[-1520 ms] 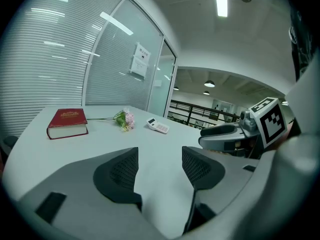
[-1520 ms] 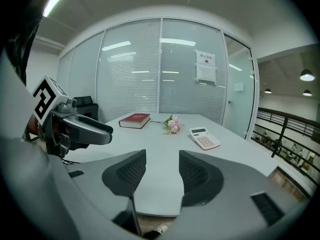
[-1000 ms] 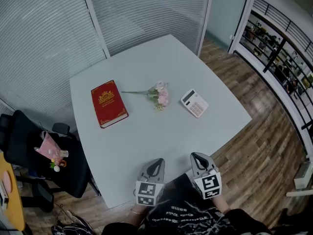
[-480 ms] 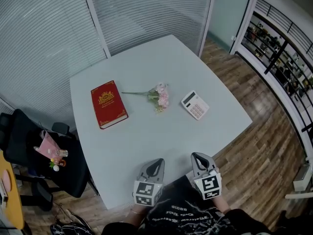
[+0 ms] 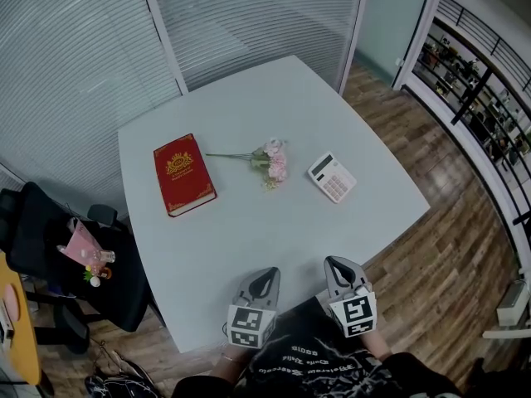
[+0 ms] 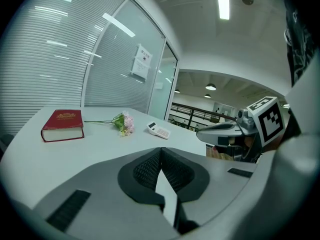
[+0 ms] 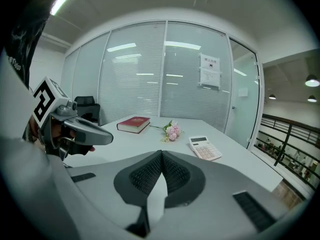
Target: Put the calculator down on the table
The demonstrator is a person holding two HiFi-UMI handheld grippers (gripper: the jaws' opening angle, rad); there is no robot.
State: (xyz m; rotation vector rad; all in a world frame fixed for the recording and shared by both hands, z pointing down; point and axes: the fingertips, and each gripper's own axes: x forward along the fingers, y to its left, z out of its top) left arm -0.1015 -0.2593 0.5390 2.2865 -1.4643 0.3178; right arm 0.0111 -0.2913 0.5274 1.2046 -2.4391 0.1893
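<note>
A white calculator [image 5: 332,177] lies flat on the pale table [image 5: 232,230], right of centre; it also shows small in the left gripper view, calculator [image 6: 158,130], and in the right gripper view, calculator [image 7: 205,147]. Both grippers hover side by side over the table's near edge, far from it. My left gripper [image 5: 264,279] is shut with nothing in it, its tips meeting at left gripper [image 6: 160,148]. My right gripper [image 5: 338,265] is likewise shut and empty, tips at right gripper [image 7: 162,153]. Each gripper appears in the other's view.
A red book [image 5: 183,174] lies on the table's left part, with a small bunch of pink flowers [image 5: 270,161] between it and the calculator. A black chair [image 5: 75,264] with a pink bag stands left of the table. Glass walls with blinds stand behind; wooden floor lies to the right.
</note>
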